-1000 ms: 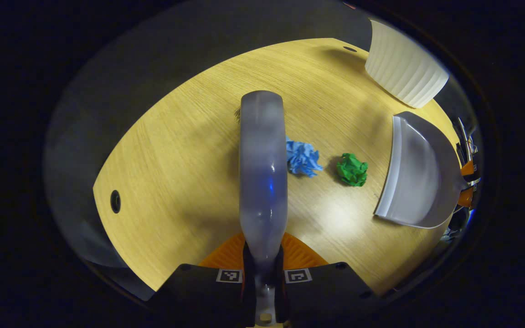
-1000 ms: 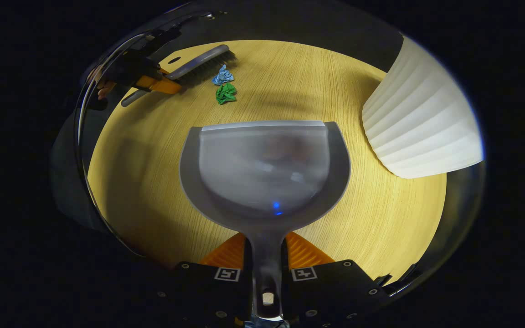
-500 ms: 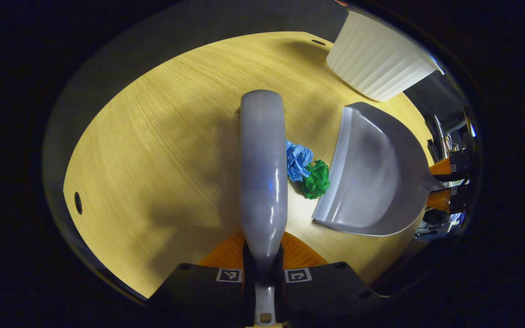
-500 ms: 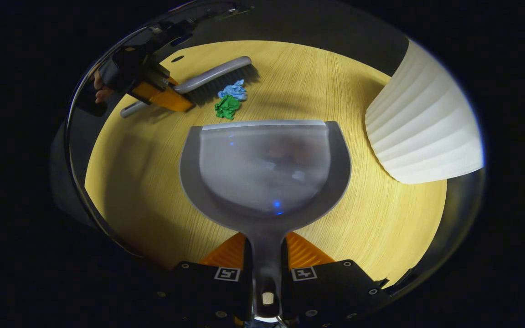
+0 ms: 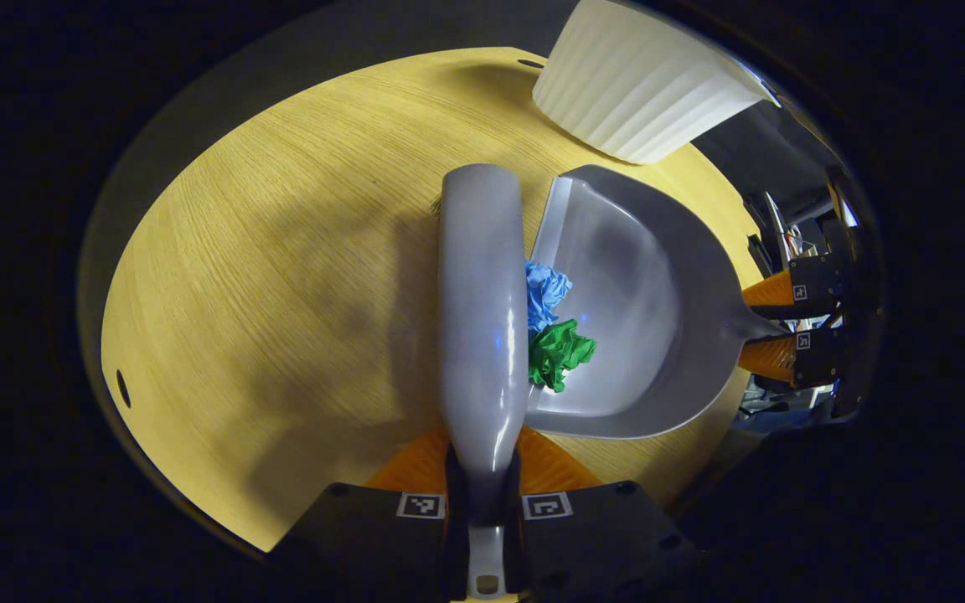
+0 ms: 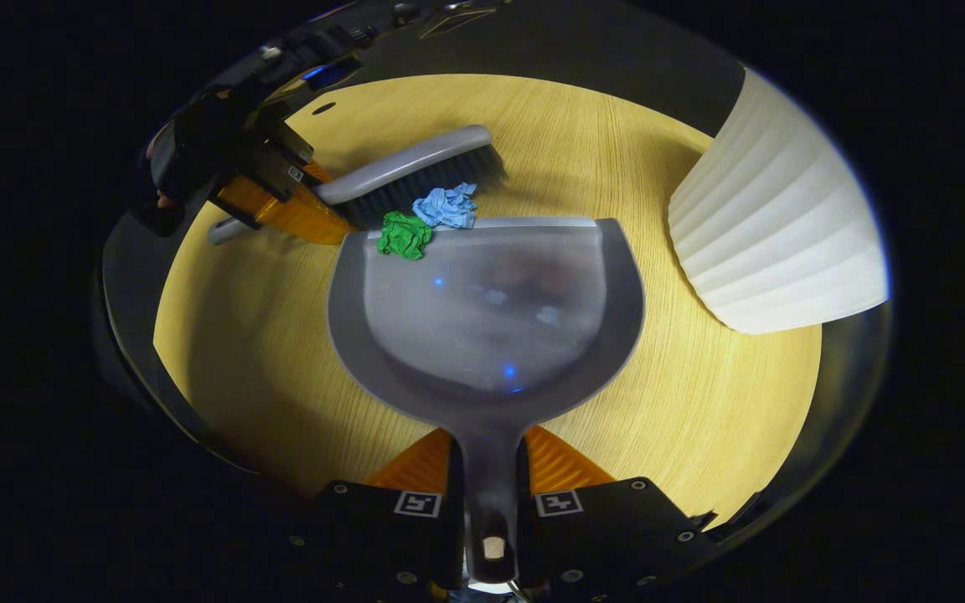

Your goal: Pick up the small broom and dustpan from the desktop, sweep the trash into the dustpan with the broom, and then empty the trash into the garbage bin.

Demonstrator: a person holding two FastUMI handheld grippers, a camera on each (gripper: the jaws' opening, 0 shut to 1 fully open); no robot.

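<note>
My left gripper (image 5: 483, 469) is shut on the handle of the grey broom (image 5: 481, 310), which runs straight ahead over the wooden desktop (image 5: 281, 276). A blue paper wad (image 5: 544, 293) and a green paper wad (image 5: 559, 353) lie pressed between the broom and the front lip of the grey dustpan (image 5: 642, 318). My right gripper (image 6: 487, 494) is shut on the dustpan (image 6: 491, 310) handle. In the right gripper view the green wad (image 6: 403, 235) and blue wad (image 6: 447, 206) sit on the pan's front lip at its left end, with the broom (image 6: 415, 167) bristles behind them. The left gripper (image 6: 269, 188) is seen there farther off.
A white ribbed garbage bin (image 6: 771, 226) stands on the desktop to the right of the dustpan; in the left gripper view the bin (image 5: 633, 92) is at the far right. Cable holes (image 5: 123, 388) dot the desk near its edges. A hand holds the left gripper.
The broom and dustpan have closed together. Both paper wads were pushed from open desk onto the dustpan's front lip, green one now level with the blue.
</note>
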